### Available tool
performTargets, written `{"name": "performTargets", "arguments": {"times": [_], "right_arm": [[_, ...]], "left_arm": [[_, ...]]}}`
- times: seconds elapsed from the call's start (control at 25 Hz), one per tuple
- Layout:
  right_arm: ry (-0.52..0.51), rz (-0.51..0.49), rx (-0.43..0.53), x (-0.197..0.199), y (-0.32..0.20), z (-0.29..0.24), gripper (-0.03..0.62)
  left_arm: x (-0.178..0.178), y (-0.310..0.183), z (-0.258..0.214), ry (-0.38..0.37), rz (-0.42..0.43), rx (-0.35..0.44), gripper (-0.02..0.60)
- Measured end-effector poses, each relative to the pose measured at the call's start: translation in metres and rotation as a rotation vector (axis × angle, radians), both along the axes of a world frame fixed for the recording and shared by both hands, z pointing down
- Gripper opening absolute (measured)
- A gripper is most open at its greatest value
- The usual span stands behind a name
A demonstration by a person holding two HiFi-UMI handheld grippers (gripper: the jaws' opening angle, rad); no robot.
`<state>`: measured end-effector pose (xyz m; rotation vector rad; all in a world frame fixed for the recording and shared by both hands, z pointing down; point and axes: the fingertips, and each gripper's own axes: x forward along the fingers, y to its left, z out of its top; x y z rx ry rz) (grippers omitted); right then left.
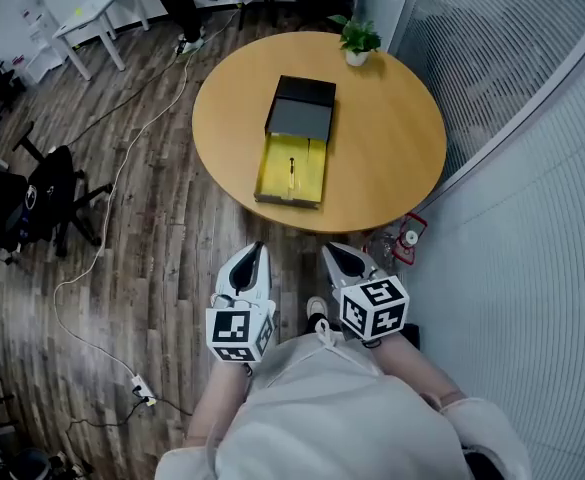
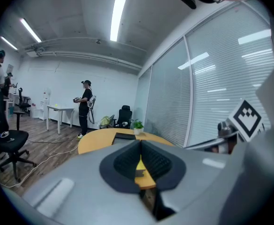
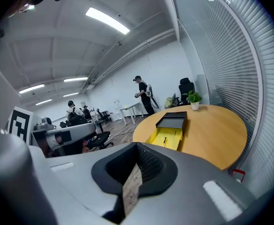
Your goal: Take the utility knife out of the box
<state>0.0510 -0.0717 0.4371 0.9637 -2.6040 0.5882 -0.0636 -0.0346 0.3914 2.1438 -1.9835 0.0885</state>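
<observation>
1. Stage: approach, nothing grasped yet. The person stands off the round table (image 1: 392, 138) with both tools held low at its 6 o'clock, well apart from the box (image 1: 297, 138).
2. L gripper (image 1: 256, 252): jaws together, nothing btwn the pads. R gripper (image 1: 330, 251): likewise closed & empty.
3. Box: near table centre. Black sleeve (image 1: 304, 108) at its 12 o'clock end. Yellow tray (image 1: 272, 173) slid out toward 6 o'clock, open-topped.
4. Utility knife (image 1: 292, 166): lies in the yellow tray, approx mid-tray, long axis 12–6. Dark & slim. Too small to tell whether the blade is out.
5. Potted plant (image 1: 358, 38): at 1 o'clock of the box, near the table rim. Judged clear of the path.
6. Rec.: come in from 6 o'clock, over the tray's open part. Spread one gripper's jaws on the way in, not at the last instant above the knife.
7. Rec.: set the jaws across the knife's short axis (9–3) at mid-body, so it lifts level. Tray walls look low, so a steep approach should clear them.
8. Rec.: rest the other gripper on the sleeve or tray rim. The box looks light and would prob. slide or lift w/ the knife otherwise.
9. Risk: the slim body lies flat on the tray floor, so the pads may skate over it. Pinch low, close slowly, lift straight up.
</observation>
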Motion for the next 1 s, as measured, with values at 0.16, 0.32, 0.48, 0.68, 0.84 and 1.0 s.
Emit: {"name": "performTargets", "arguments": {"times": [0.16, 0.32, 0.48, 0.68, 0.84, 1.0], "right_arm": [[-0.003, -0.032, -0.007, 0.008, -0.066, 0.002, 0.0], [0.0, -0.063, -0.039, 0.012, -0.113, 0.012, 0.0], [0.022, -0.067, -0.076, 0.009, -0.149, 0.03, 0.0], [0.042, -0.028, -0.083, -0.004, -0.192, 0.049, 0.0], [0.084, 0.035, -0.047, -0.02, -0.226, 0.048, 0.0], [0.108, 0.1, -0.054, -0.05, -0.263, 0.054, 0.0]], "left_arm": [[0.011, -0.065, 0.0, -0.011, -0.026, -0.002, 0.006], [0.015, -0.107, 0.006, -0.036, -0.049, -0.03, 0.006], [0.008, -0.138, 0.02, -0.039, -0.065, -0.074, 0.006], [-0.01, -0.185, 0.043, -0.036, -0.029, -0.1, 0.006], [-0.027, -0.227, 0.041, -0.047, 0.055, -0.079, 0.006], [-0.057, -0.273, 0.041, -0.061, 0.141, -0.075, 0.006]]}}
